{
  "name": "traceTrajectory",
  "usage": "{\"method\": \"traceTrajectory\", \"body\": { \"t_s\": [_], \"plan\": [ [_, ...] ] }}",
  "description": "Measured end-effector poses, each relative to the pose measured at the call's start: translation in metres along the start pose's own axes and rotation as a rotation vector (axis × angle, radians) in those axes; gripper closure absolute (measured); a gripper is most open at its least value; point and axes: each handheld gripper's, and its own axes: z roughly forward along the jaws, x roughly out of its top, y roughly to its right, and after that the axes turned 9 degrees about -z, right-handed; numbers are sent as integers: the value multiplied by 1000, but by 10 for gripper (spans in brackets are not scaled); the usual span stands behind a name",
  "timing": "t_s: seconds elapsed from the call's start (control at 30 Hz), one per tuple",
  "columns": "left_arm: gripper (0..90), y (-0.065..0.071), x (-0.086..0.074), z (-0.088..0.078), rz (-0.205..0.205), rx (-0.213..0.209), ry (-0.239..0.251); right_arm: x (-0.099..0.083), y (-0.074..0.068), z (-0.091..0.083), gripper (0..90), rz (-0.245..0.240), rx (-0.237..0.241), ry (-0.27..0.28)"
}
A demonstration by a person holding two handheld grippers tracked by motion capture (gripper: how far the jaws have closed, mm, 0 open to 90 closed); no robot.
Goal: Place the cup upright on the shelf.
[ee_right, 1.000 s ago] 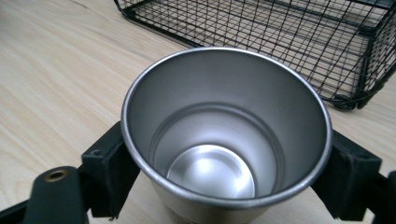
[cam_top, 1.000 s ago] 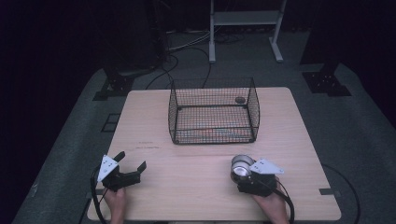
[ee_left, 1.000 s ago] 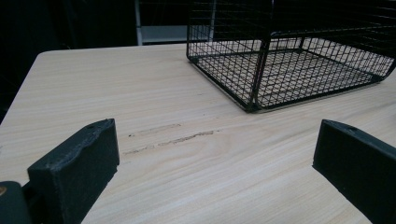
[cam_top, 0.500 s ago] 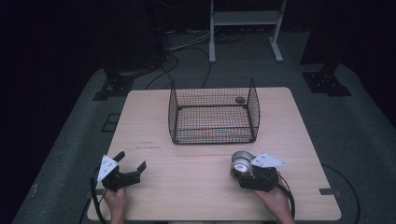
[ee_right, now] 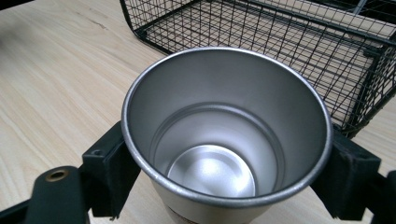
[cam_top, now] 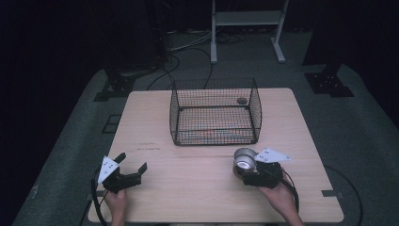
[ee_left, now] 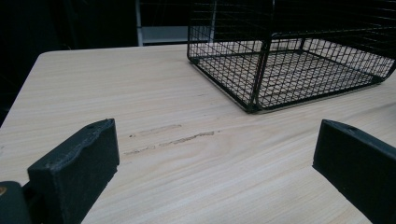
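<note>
Steel cup (ee_right: 227,140), shiny, empty, mouth open toward the camera, clamped between the right tool's (cam_top: 245,172) jaws at the counter's (cam_top: 197,188) near right, just in front of the black wire basket (cam_top: 215,113).

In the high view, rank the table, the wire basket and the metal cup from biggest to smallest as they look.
1. Table, largest.
2. Wire basket.
3. Metal cup, smallest, gripped by the right gripper.

table (cam_top: 188,197): light wood | basket (cam_top: 215,113): black wire, far middle | cup (cam_top: 244,159): shiny, in right gripper (cam_top: 249,175) | left gripper (cam_top: 134,165): jaws apart, near left
</note>
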Motion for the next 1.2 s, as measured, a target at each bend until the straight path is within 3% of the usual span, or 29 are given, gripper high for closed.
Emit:
{"method": "traceTrajectory", "body": {
  "t_s": [0.53,1.2],
  "plan": [
    [0,0,0,0,-2,1,1,19,11,-5,181,-9,35,-7],
    [0,0,0,0,0,1,0,52,21,-12,182,-54,53,-1]
  ]
}}
